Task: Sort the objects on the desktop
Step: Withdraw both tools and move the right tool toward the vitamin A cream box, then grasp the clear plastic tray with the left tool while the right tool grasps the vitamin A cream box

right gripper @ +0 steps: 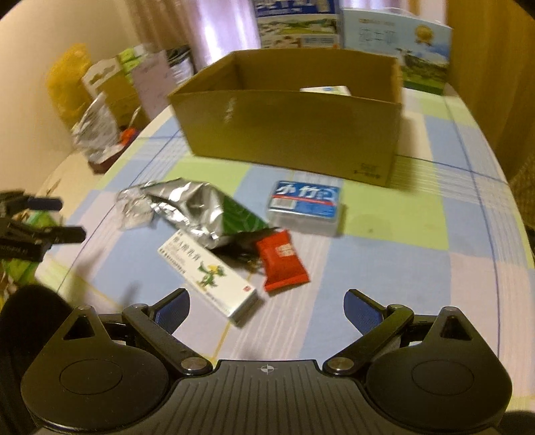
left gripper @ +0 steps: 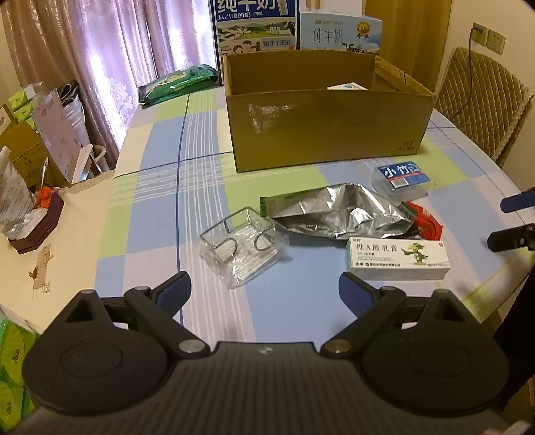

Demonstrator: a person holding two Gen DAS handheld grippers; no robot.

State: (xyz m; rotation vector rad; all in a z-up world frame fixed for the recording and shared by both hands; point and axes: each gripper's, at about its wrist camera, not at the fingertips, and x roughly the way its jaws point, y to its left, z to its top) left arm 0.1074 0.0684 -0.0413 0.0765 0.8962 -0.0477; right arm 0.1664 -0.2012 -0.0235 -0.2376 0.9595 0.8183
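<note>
Both claws hung wide open and empty over the counter [left gripper: 157, 187]. The white ointment box [right gripper: 209, 274] lay just ahead-left of the right claw [right gripper: 265, 309], long axis slanting; the left claw [left gripper: 264, 292] faced the clear packet [left gripper: 242, 249] instead.

A home dining room is showing here: pink curtains [left gripper: 110, 50] are hanging at the window, a quilted chair [left gripper: 481, 100] is standing by the counter [left gripper: 160, 214], which is wearing a checked cloth, and milk cartons [left gripper: 255, 25] are sitting behind a cardboard box [left gripper: 327, 127].
</note>
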